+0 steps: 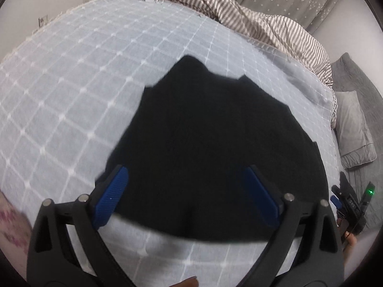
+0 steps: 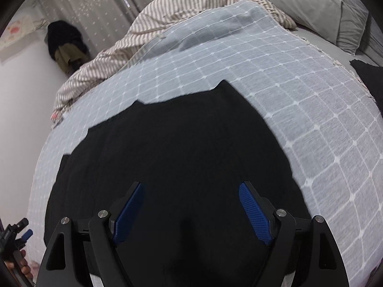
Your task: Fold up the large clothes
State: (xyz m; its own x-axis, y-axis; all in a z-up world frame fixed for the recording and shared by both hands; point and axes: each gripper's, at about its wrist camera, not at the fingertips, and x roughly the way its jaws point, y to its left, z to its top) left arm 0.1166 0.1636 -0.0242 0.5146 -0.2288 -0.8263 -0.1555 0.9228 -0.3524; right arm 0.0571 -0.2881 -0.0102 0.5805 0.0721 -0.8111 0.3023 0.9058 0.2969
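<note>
Both tools spread wide, nothing clamped: left gripper and right gripper hovering over the black garment, which lies mostly flat on the pale checked blanket, directly ahead of and under both sets of jaws. Near hem just below the left tool's pads; right tool fully over dark cloth.

Prob. next: pinch near hem corners, one per tool, lift and carry fwd toward the far notched edge. Best done w/ grabs at matching spots on the hem, both layers caught, equal lift so the fold lands square; blanket not to be pinched along.

Around: striped duvet bunched beyond the garment, far ahead; grey pillow fwd-right of right tool; dark heap by the curtain, fwd-left. Fold path over the garment looks unobstructed; only the duvet edge close to the far end.
</note>
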